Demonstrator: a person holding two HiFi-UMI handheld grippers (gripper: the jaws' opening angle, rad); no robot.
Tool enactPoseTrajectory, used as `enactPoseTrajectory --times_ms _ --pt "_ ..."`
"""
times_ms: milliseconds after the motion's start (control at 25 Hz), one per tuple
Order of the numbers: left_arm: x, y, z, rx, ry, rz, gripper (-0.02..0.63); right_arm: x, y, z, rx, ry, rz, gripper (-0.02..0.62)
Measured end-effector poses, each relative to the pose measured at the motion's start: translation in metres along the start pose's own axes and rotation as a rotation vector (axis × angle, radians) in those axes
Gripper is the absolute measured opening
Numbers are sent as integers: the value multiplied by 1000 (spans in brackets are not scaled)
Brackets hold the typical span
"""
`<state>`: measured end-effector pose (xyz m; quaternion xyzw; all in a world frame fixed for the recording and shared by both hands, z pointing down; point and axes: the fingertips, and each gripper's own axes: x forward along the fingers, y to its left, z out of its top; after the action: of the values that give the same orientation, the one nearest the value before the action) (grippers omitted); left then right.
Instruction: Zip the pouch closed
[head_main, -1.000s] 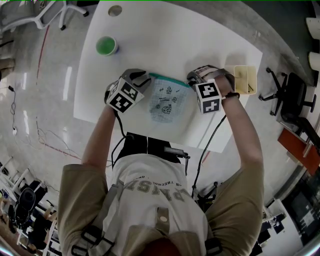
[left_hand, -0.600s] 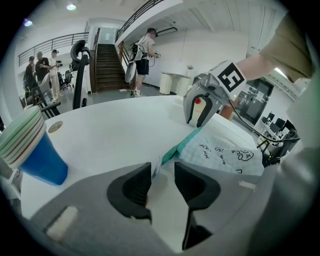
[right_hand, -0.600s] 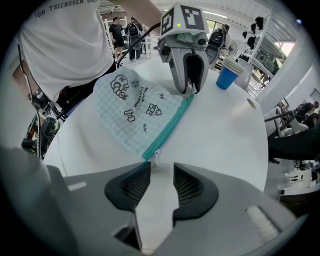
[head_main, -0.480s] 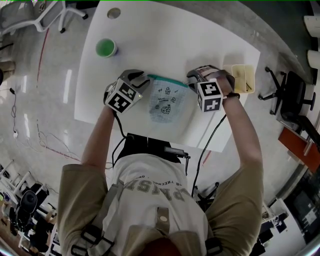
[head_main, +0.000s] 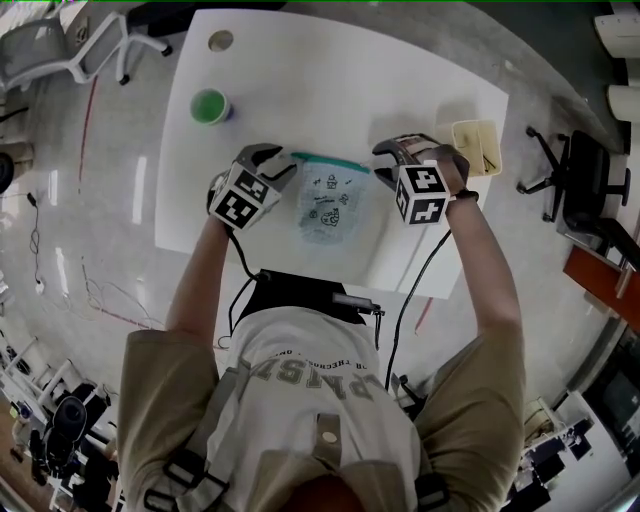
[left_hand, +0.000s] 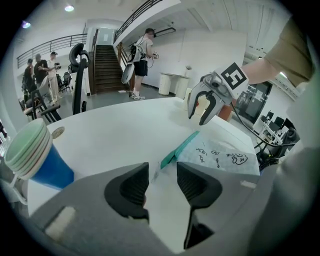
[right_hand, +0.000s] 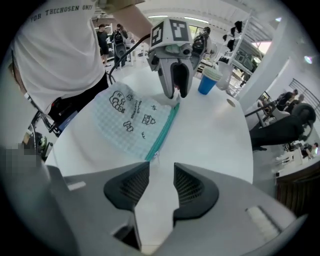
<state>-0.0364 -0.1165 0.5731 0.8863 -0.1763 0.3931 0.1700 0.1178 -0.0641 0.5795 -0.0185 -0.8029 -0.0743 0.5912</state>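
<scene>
Pouch lies flat on the white worktop, between my 2 grippers, with the teal zip along the edge farthest from me. It looks thin, soft and v. light: clear checked plastic w/ small doodles. I'd expect it to slide or buckle on the smooth top if pushed from 1 side only. The zip band is the stiffest part, so take hold there. That means pinching the fabric end of the band w/ 1 gripper and the small pull w/ the other, never the floppy body.

Left gripper: released. Jaws have just been opening, w/ nothing clamped. The left end of the zip sits right at their mouth, just ahead of the tips, and I see no pad pressing on it.

Right gripper: also released, jaws just been opening. The pull tab lies just ahead of the tips, apart from both pads, at the pouch's right end.

The teal band reads as 1 unbroken line, so the zip looks shut to me, but I can't confirm the teeth. The blue cup stands well off to the left, out of the way.
</scene>
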Motion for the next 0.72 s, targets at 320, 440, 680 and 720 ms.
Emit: enactPoseTrajectory --times_ms 320,440,680,720 --pt "-26 0 22 -26 -104 101 184 -40 -30 21 429 -228 -282 141" --pt "-43 7 34 -33 -170 196 186 -66 -39 18 679 -348 -455 150" --pt "-88 11 66 -36 -317 355 187 -132 -31 14 1029 -581 -813 150" --pt "-96 10 72 -39 -344 375 187 -143 -27 15 1063 -616 -865 150"
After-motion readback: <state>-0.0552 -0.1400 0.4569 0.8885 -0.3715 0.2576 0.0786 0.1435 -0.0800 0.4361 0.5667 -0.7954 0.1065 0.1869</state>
